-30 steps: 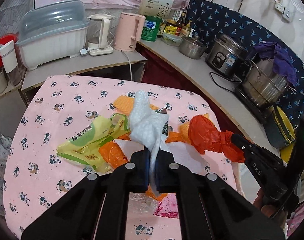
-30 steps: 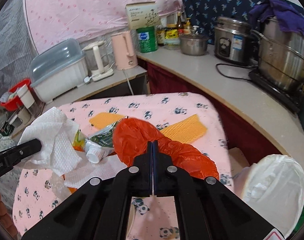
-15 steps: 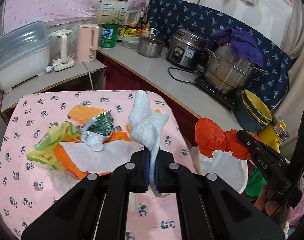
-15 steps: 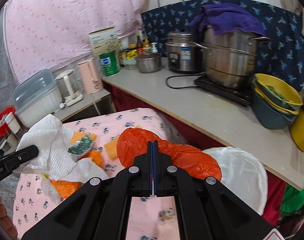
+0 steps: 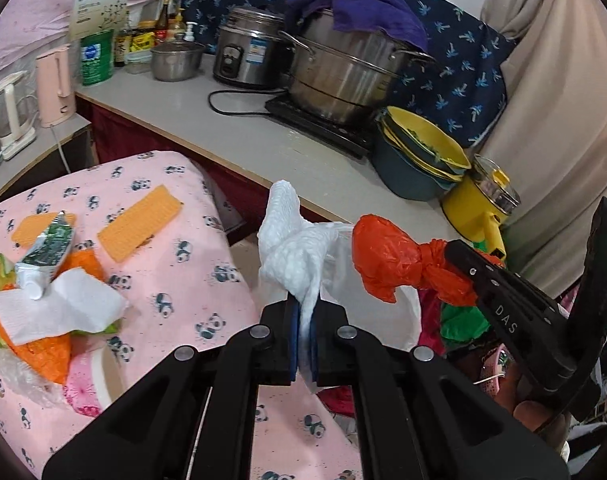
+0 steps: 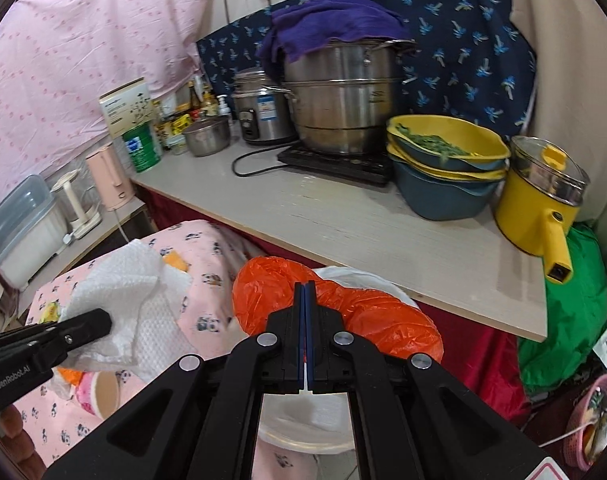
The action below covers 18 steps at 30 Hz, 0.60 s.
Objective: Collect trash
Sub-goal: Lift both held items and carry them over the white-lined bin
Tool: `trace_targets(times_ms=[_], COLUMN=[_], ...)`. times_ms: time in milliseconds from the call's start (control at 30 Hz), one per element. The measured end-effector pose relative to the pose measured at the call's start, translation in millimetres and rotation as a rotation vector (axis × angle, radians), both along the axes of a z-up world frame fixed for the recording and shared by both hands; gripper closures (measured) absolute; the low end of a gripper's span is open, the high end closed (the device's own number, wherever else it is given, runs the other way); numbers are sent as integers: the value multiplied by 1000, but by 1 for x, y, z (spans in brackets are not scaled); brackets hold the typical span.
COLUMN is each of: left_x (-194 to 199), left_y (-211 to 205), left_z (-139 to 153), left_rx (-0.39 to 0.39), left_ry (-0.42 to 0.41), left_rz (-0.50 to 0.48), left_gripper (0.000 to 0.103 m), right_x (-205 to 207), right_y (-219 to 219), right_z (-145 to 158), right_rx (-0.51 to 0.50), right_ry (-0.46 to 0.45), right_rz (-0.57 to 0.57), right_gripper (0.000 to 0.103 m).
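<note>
Left wrist view, nearest item: left gripper (image 5: 306,316), fingers clamped on a crumpled white paper towel (image 5: 293,256) that stands up from between the blue pads. Just beside it to the right, right gripper (image 5: 469,270), pinching the twisted neck of an orange plastic bag (image 5: 387,260); both pieces of trash hang in the air past the table edge. Right wrist view, nearest item: right gripper (image 6: 305,304), fingers pressed together on the same orange plastic bag (image 6: 263,292), which bulges over a white bin liner (image 6: 355,276) below and behind it. Table (image 5: 191,280), left of the grippers, covered in pink cloth printed with pandas. On it, near to far: clear film, an orange wrapper (image 5: 47,350), a flat white napkin (image 5: 59,308), a squeezed green tube (image 5: 47,252) lying across the napkin, two orange wafer-textured sheets (image 5: 141,222), one apart from the heap. Pink paper cup (image 6: 99,390) at the near table edge, lying on its side. Beyond the table: pale counter (image 6: 343,220) running along the wall, carrying a yellow pot with handle (image 6: 543,208), stacked yellow and blue basins (image 6: 443,168), a large steel steamer (image 6: 343,104) on a black hob with a purple cloth (image 6: 327,16) on top, a rice cooker (image 6: 259,106), a small steel pan, bottles, a green tin, a carton. Lower side shelf: pink kettle (image 6: 109,176), white blender, lidded dish box. Walls: dark blue patterned cloth, pink dotted cloth. Green bag (image 6: 567,312) under the counter end.
</note>
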<state>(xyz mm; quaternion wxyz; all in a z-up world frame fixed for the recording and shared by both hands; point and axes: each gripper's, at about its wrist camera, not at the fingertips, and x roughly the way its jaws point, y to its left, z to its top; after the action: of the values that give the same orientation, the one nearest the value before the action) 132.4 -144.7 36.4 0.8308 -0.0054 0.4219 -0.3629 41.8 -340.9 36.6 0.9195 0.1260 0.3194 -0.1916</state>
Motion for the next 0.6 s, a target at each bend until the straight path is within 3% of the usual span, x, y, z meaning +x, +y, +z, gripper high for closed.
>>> trace_targets(times_ms=[167, 467, 567, 600], left_x=[-3, 2, 5, 6], left_y=[-38, -71, -72, -70], left_z=[-18, -47, -50, -50], left_rx=[6, 56, 63, 63], left_ry=[47, 85, 83, 82], left_rz=[-82, -125, -108, -99], left_gripper=[99, 98, 82, 69], right_x=[-10, -7, -7, -6], right_y=[-23, -42, -41, -41], right_z=[-11, -26, -25, -24], right_rx=[20, 62, 60, 59], right_ry=[14, 28, 13, 8], right_rz=[-47, -76, -81, -83], right_gripper=[102, 102, 96, 93])
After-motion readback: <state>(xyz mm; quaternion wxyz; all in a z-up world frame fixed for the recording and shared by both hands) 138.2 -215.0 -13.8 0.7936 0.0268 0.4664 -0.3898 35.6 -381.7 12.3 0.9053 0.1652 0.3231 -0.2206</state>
